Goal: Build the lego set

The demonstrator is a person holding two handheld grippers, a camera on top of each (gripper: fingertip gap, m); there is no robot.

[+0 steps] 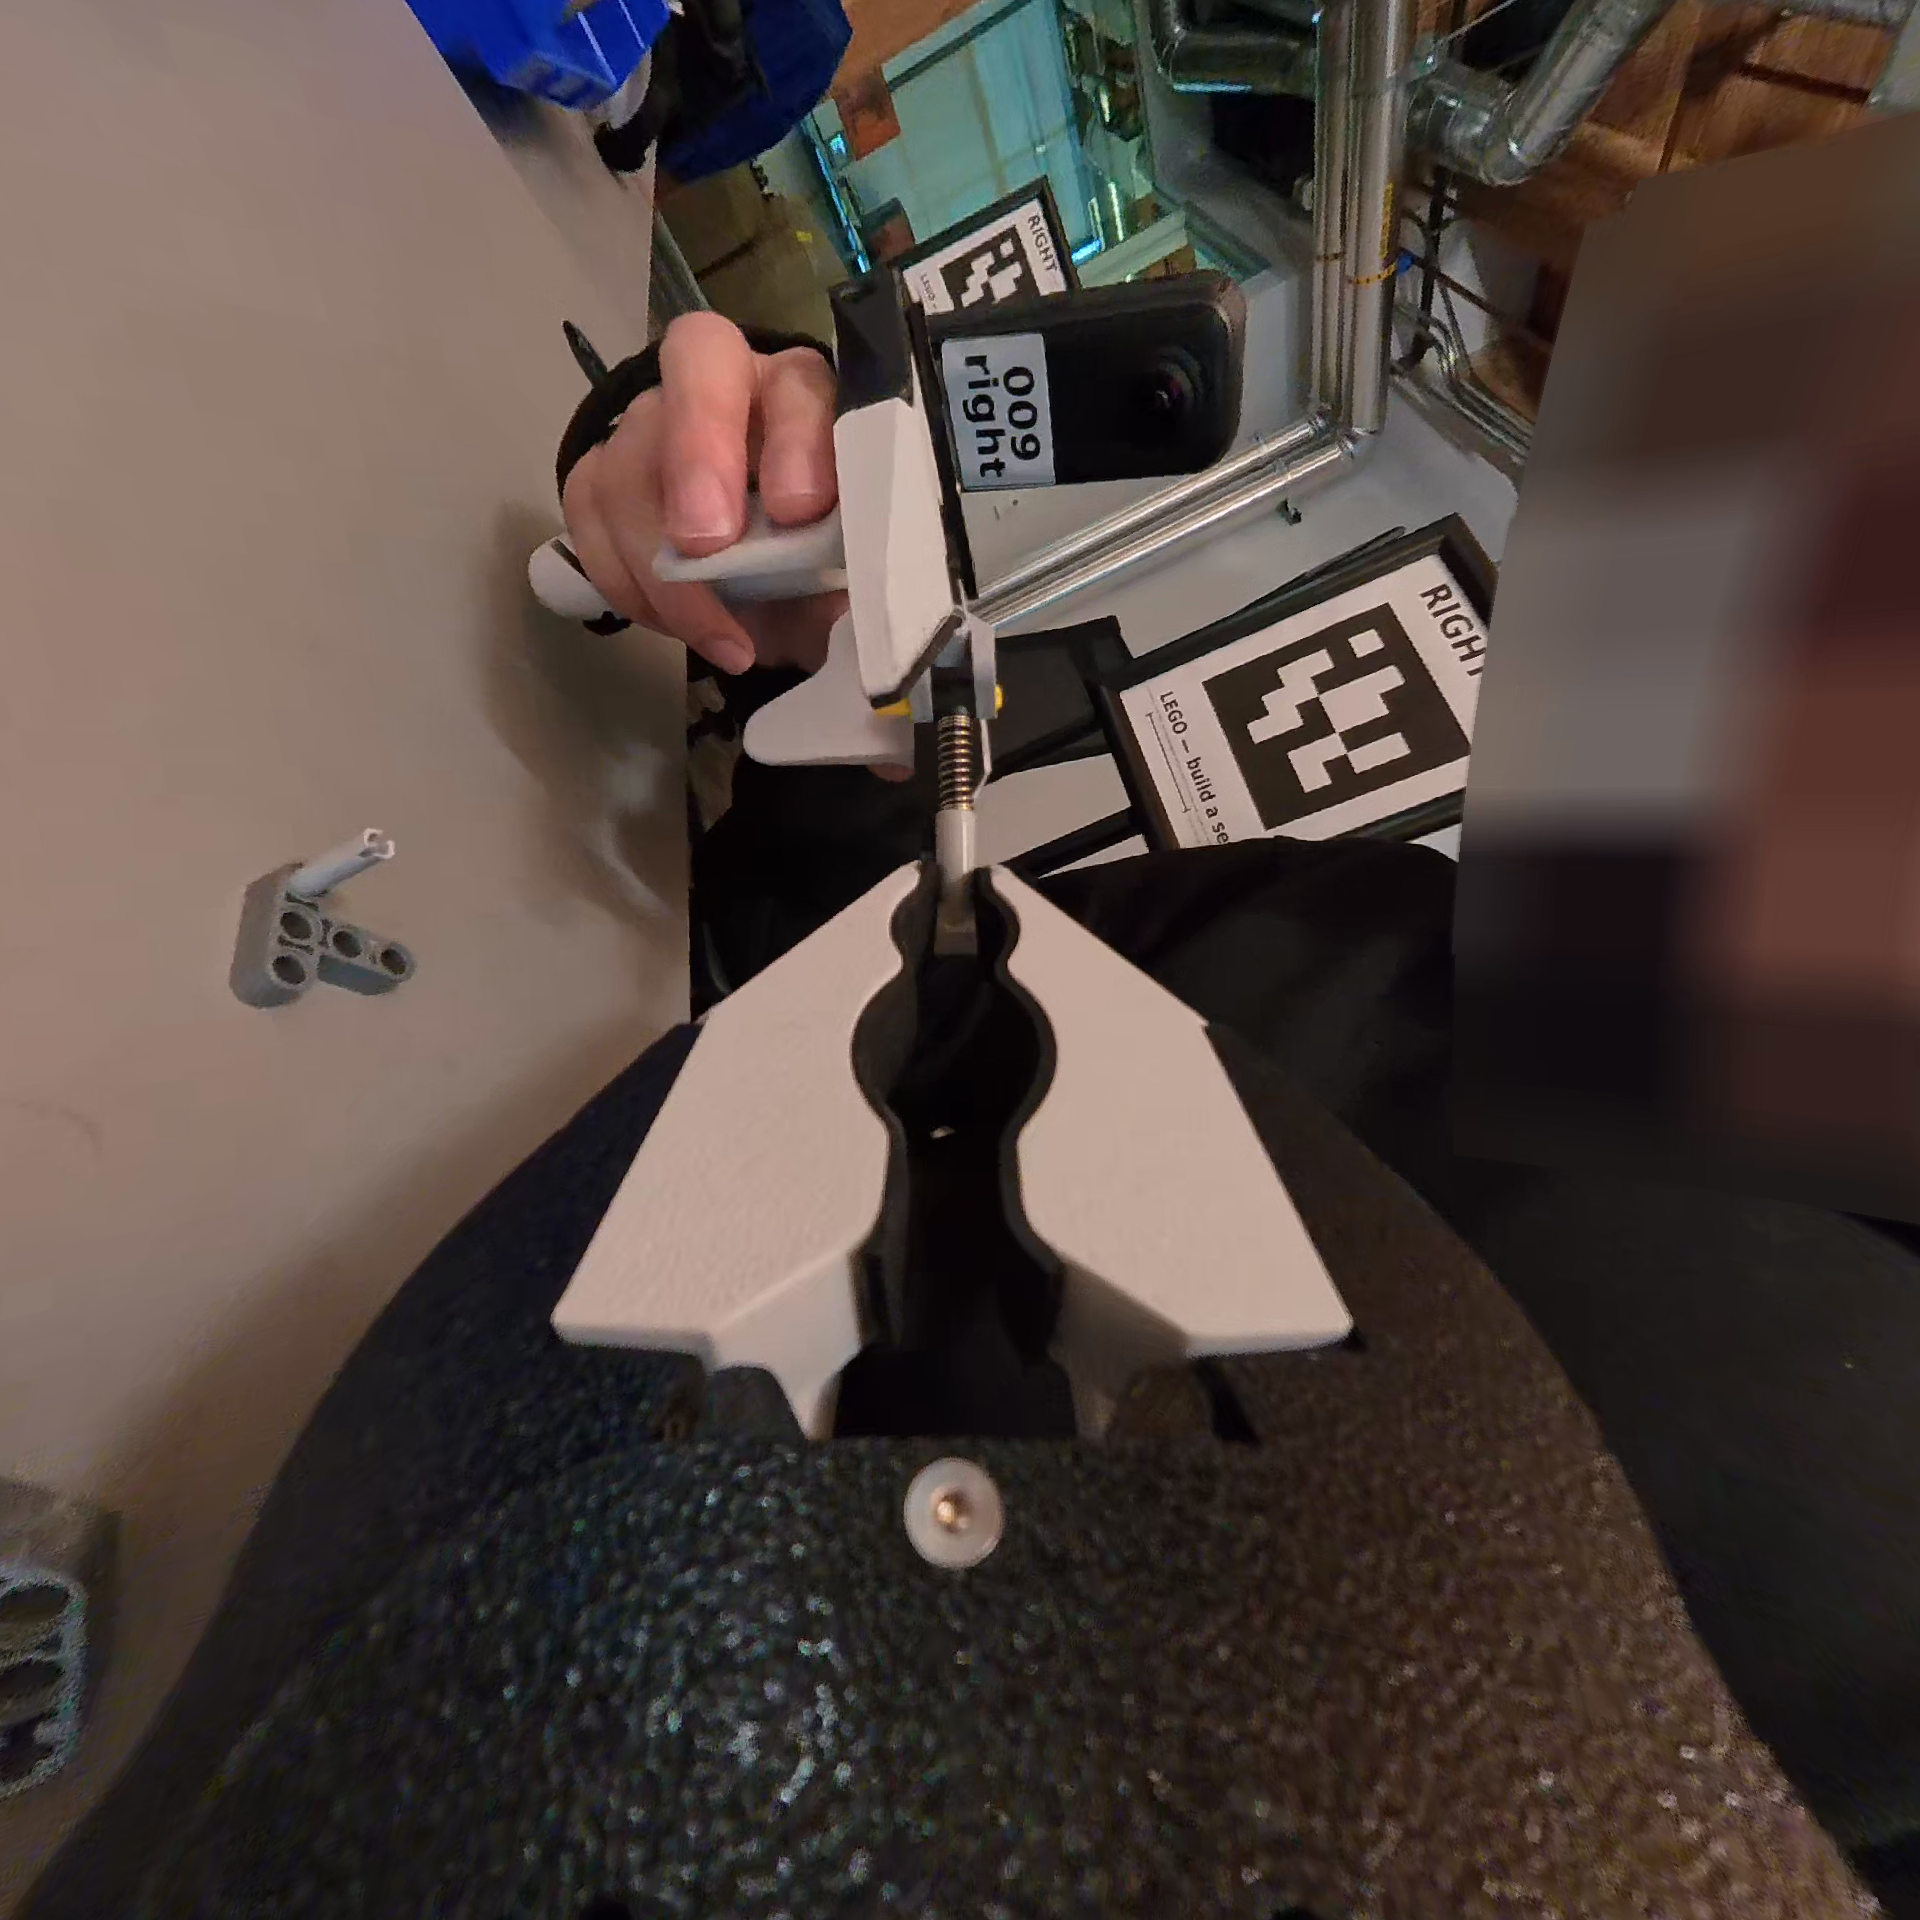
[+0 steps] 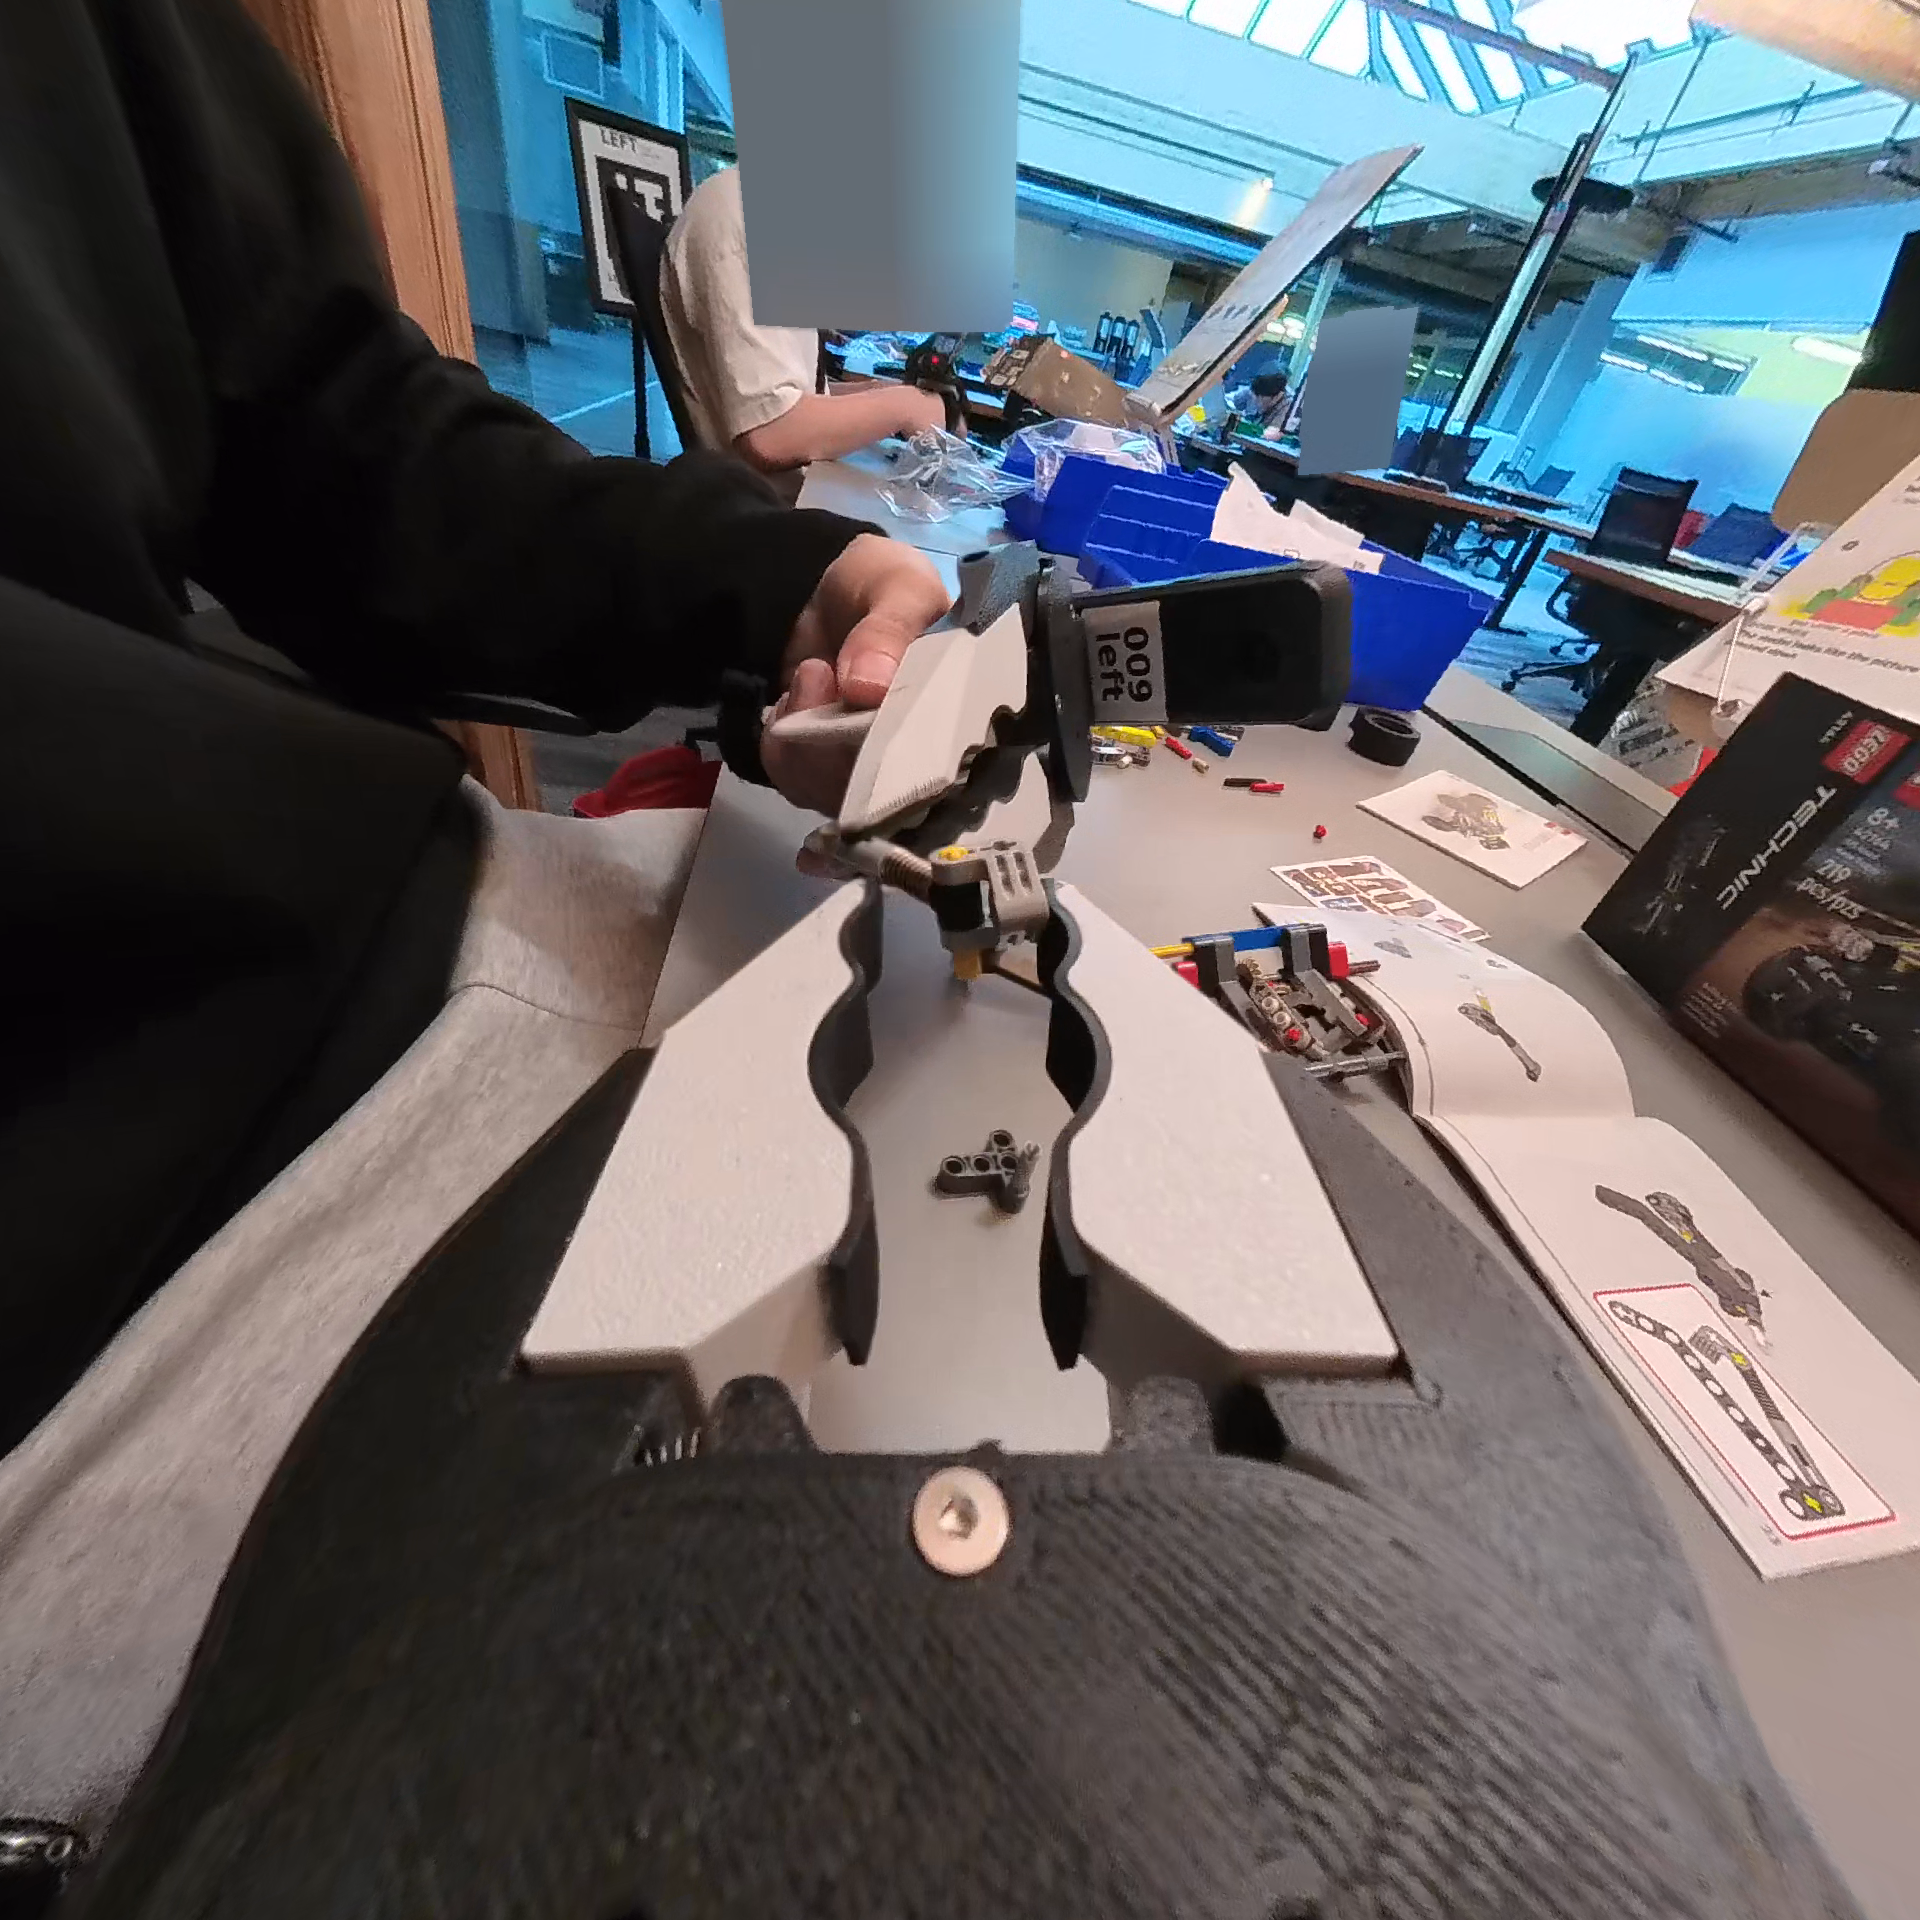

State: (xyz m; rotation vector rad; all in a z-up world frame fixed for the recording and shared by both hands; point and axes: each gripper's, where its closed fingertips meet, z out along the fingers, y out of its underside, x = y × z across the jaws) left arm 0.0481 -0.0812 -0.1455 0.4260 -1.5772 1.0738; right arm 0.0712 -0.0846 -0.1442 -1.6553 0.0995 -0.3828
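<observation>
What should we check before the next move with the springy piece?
1. Left tool shut on the spring piece's pale rod end: ok.
2. Right tool gripping the grey and black end of the spring piece: ok, the fingers press its sides.
3. Spring piece lifted clear of the table: ok.
4. Small grey L-shaped piece lying free on the table below: ok, untouched.
5. Instruction booklet open beside the work: ok.
6. Whether the spring piece is fully assembled: cannot tell.
</observation>
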